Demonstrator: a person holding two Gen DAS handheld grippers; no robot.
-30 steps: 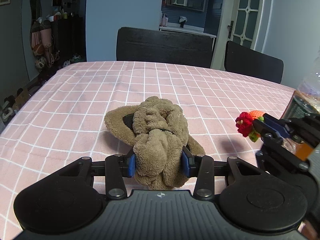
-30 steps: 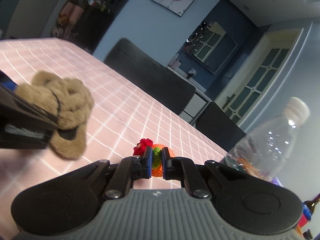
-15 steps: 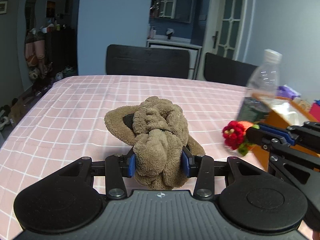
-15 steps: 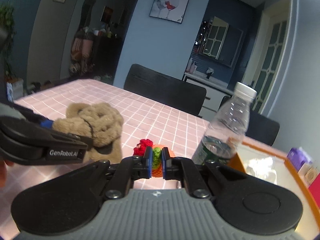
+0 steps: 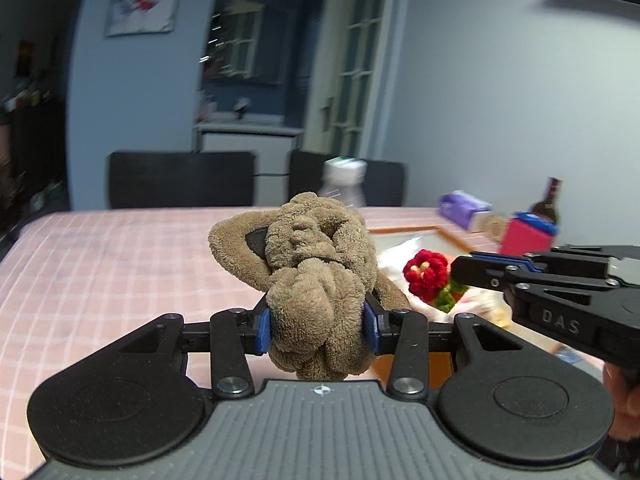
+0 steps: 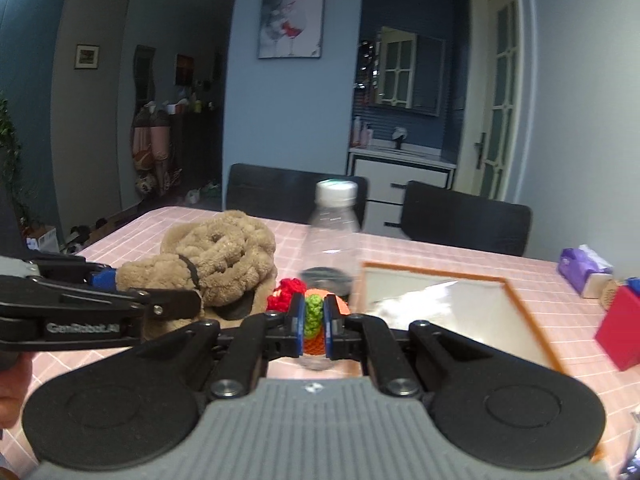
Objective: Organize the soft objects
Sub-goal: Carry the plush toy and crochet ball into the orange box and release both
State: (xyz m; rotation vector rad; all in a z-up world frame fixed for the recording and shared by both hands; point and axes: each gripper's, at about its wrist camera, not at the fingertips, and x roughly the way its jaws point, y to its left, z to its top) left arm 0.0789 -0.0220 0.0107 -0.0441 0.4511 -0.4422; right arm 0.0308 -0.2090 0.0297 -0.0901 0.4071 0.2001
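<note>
Left hand-held gripper clamps plush | right pinches crochet toy — clear bottle, lower both into tray at 2 o'clock

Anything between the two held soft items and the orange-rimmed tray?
Yes. In the right wrist view a clear plastic bottle stands just ahead of the right gripper and its crochet flower, at the tray's near-left corner. The left gripper carries the brown plush beside it.

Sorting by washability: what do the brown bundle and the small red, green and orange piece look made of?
The brown fluffy bundle looks like plush fleece: matte, nubbly pile, soft folds. The small red, green and orange piece looks like crocheted yarn: visible knotted stitches, matte. Fibre type cannot be told.
</note>
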